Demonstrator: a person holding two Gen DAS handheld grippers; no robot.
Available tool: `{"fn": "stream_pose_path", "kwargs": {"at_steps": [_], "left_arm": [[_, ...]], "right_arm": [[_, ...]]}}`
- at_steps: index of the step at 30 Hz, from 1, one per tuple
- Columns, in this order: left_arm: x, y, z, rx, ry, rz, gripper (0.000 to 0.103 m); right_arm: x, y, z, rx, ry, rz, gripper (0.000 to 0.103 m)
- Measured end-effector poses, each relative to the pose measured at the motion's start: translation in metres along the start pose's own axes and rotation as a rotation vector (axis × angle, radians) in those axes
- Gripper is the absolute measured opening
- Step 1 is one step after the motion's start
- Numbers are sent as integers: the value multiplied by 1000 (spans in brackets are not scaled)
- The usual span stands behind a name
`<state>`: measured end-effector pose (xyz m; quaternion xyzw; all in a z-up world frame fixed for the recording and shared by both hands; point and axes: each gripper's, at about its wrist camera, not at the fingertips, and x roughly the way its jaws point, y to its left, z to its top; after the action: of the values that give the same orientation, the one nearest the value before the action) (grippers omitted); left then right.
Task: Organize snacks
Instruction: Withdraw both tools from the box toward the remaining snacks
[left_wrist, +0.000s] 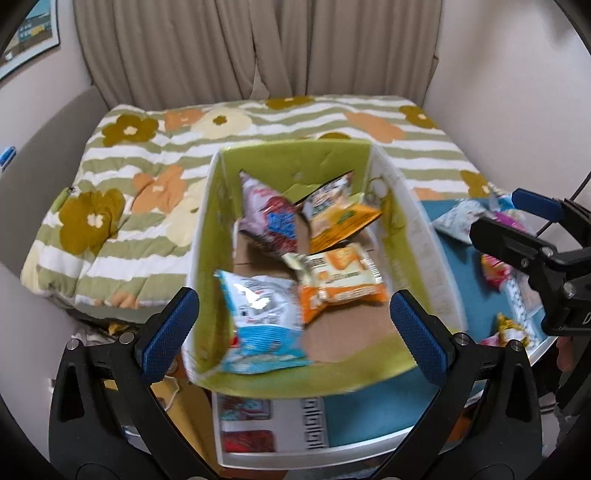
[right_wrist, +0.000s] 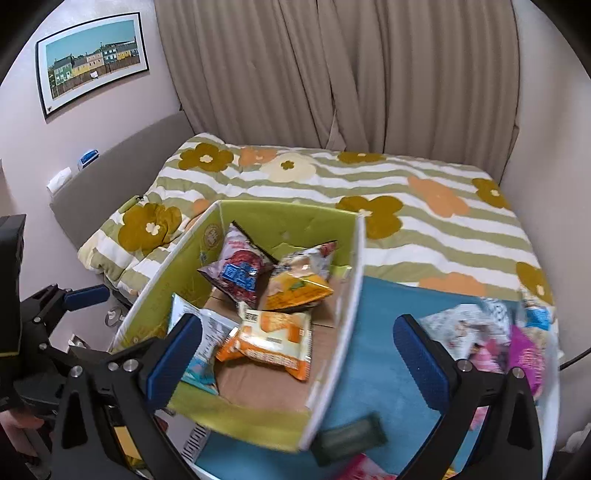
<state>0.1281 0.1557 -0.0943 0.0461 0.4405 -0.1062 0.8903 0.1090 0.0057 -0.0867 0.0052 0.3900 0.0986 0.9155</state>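
Right wrist view: the right hand-held gripper (right_wrist: 297, 360), spread and empty, hovers by the green-lined box (right_wrist: 258, 421), nearer the loose snack packets (right_wrist: 491, 332) at frame right than the left one.

Illumination is soft and even. Motion blur smears the green box (left_wrist: 295, 162) and nearby packets; fisheye distortion bends the frame edges.

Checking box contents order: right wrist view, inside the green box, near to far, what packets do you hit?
Light blue and white packet → orange and white packet → yellow-orange packet → dark red packet with blue label → back wall of the green box.
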Motion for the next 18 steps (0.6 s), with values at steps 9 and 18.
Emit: {"fn": "stream_pose_path", "kwargs": {"at_steps": [9, 18], "left_arm": [[-34, -86, -7, 27, -60, -55, 102], [-44, -185, -32, 81, -48, -127, 102]], "right_arm": [[-64, -61, -29, 25, -26, -57, 103], [-123, -140, -78, 73, -45, -156, 103]]}}
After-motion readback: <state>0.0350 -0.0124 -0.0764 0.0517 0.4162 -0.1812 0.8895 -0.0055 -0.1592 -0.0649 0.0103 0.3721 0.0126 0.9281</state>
